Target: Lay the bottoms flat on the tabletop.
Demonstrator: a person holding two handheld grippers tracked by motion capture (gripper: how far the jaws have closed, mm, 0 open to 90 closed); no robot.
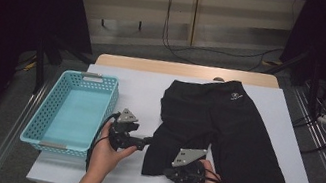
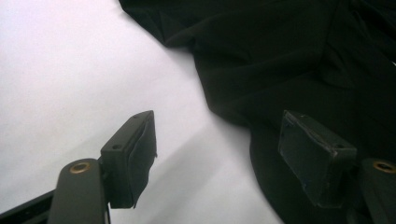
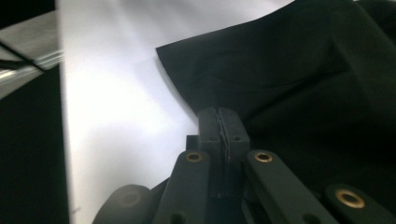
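Shorts (image 1: 224,133) lie spread flat on the right of the white bench (image 1: 141,87), a blue basket (image 1: 71,111) to their left. The left gripper (image 1: 144,142) gapes open at the near-left hem. The right gripper (image 1: 172,173) is closed, seemingly pinching that hem's edge.

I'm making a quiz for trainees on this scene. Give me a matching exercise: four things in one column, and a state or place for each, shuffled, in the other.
Things:
1. left claw
2. right claw
3. basket
4. black shorts

States or places:
A. spread flat on the white sheet
B. open, at the edge of the cloth
C. empty, at the table's left
D. shut at the hem of a shorts leg

Pairs: 1-B, 2-D, 3-C, 4-A
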